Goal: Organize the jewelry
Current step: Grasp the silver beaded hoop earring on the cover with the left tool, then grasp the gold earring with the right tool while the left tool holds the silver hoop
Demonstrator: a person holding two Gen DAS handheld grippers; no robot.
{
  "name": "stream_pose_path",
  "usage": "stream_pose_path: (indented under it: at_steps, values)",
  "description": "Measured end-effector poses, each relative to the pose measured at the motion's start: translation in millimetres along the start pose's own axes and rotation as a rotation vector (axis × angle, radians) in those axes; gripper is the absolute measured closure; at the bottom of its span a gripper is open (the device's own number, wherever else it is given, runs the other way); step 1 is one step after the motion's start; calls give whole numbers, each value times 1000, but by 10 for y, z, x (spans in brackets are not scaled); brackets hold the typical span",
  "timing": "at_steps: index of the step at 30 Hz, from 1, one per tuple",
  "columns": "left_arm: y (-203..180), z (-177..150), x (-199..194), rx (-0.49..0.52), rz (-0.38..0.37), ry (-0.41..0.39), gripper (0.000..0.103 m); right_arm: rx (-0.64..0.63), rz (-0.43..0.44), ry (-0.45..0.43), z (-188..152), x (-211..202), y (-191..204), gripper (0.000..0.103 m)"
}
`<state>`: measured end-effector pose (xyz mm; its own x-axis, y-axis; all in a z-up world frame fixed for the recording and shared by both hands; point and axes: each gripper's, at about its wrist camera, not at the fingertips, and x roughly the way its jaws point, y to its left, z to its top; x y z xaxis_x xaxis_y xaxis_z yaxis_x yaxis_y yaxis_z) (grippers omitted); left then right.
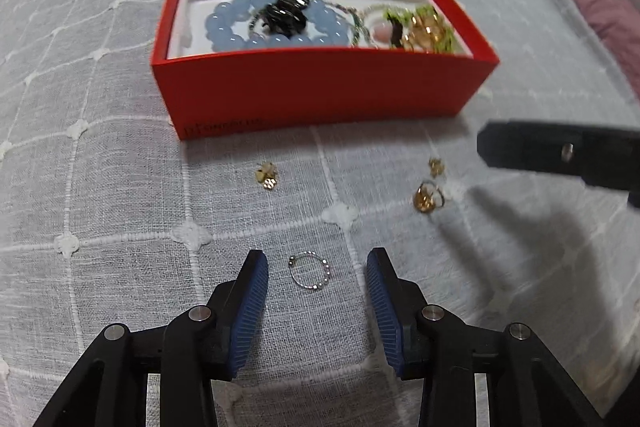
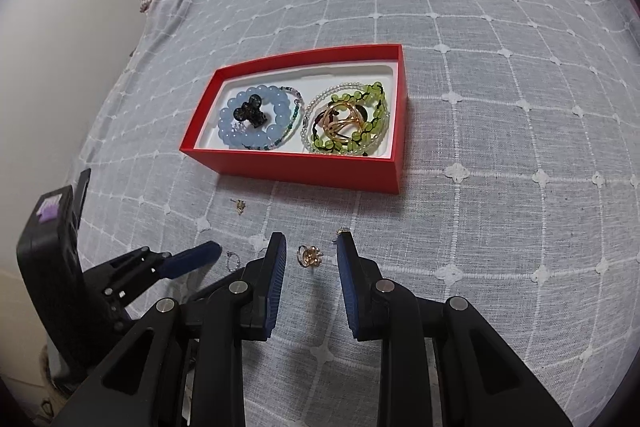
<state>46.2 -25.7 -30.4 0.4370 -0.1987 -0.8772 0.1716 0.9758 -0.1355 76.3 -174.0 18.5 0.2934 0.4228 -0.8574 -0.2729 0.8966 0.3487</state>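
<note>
Jaws of left gripper (image 1: 317, 259) flank silver ring (image 1: 310, 271).

1. A red box (image 2: 296, 169) with a white liner (image 2: 208, 137) is showing mid-frame.
2. Pale blue beads (image 2: 240, 141) and lime green beads (image 2: 360, 143) are sitting inside.
3. A grey bedspread (image 2: 500, 107) is carrying a white stitched grid.
4. Blue ribbed pads (image 1: 250, 311) are lining black fingers.
5. A silver ring (image 1: 310, 271) and a gold ring (image 2: 310, 256) are glinting low in the frame.

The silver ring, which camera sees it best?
The left wrist view: the silver ring lies close and whole between the open left tongs. The right wrist view shows it small at the left, partly hidden by a finger.
</note>
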Motion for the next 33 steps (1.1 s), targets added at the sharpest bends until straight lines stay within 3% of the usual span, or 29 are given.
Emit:
stream_pose_path:
  at_steps: [8,17,22,24,33]
  values:
    - [-113,-36,65,85,58,-22,59,-5,5,-12,2,-45,13,75]
    - [-149,-26,97,109,62,-19,59,-28,-9,5,-14,-11,45,75]
    - [-152,-16,81,100,54,-23,71,-51,-21,27,-37,71,87,75]
    - [-151,-14,61,103,58,-30,85,-51,-30,41,-42,125,79,75]
    - [-88,2,2,74,45,-36,88,-86,-35,42,-63,181,133,75]
